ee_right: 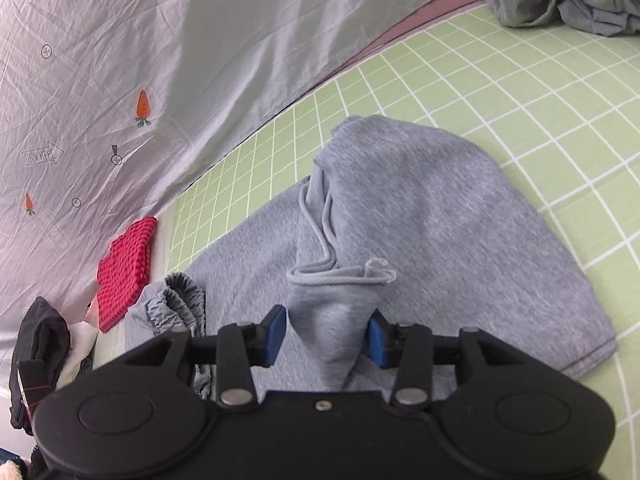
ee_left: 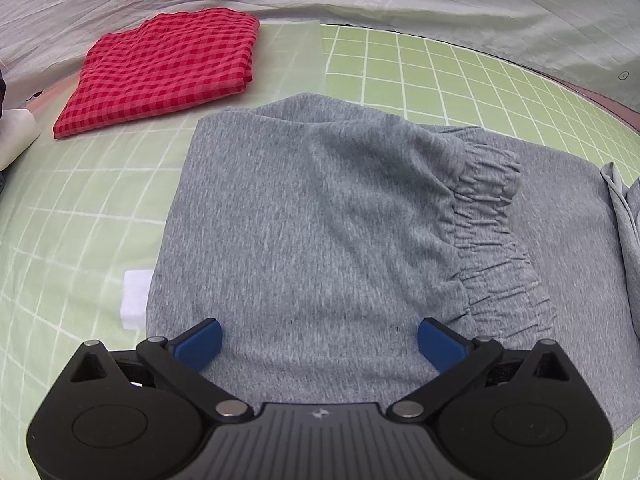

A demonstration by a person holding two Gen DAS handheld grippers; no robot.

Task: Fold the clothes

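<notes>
The left claw [ee_left: 318,338] stands spread wide above the folded grey sweatpants [ee_left: 312,220] at frame centre. The right claw [ee_right: 327,336] is partly spread, a raised fold between its pads [ee_right: 276,334], not visibly gripped. A red checked garment [ee_left: 164,68] lies folded upper left on the green grid sheet [ee_left: 440,80].

Left wrist view: mounted behind the left gripper [ee_left: 318,340], looking steeply down at close range onto the grey sweatpants [ee_left: 320,216] and out to the far edge of the green grid mat [ee_left: 420,76].

Right wrist view: mounted behind the right gripper [ee_right: 327,338], tilted less steeply, also close, looking along the mat's far edge.

Shared area: sweatpants, mat and the folded red checked cloth [ee_left: 160,68] near the far edge.
</notes>
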